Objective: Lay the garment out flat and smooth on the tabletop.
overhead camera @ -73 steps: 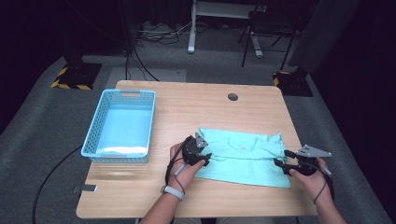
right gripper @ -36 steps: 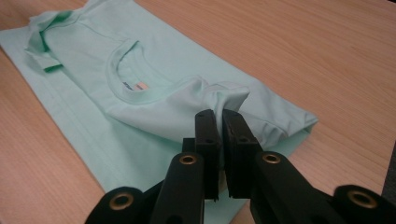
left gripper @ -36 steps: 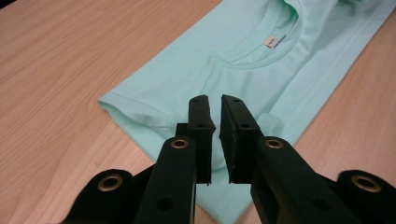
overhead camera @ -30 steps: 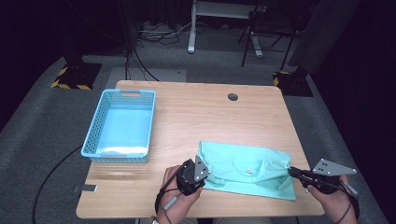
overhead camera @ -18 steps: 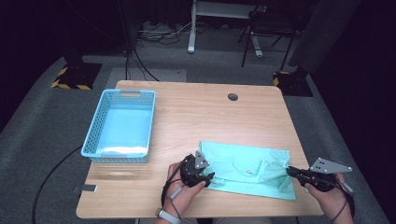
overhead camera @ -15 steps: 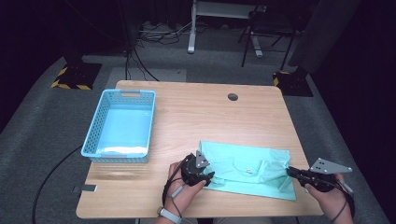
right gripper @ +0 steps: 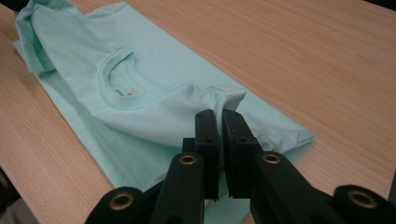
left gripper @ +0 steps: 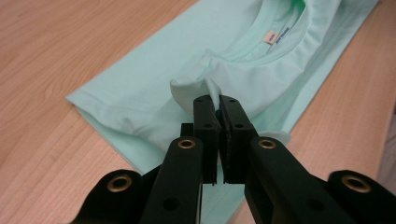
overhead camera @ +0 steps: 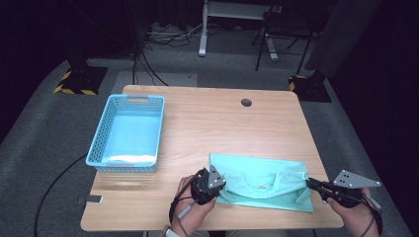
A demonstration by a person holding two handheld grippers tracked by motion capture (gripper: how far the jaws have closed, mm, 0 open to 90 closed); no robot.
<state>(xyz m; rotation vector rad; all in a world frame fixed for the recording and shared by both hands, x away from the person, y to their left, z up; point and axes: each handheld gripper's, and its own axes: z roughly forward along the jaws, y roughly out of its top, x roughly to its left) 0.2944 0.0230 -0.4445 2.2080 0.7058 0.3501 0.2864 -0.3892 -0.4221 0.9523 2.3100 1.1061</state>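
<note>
Now | shirt: flat on worktop, well right of basket | left tool: jaws just closed, pinching shirt fold by collar | right tool: clamped on opposite fold | likely paired grip for lifting or folding evenly

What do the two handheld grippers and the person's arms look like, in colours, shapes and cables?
Both grippers are black. The left gripper and the right gripper each carry a grey three-cornered plate on top. Up close, their two flat black jaws show small holes and brass-coloured rivets at the joints. Thin black cables trail from each along the hands. A light band sits on the left wrist.
</note>
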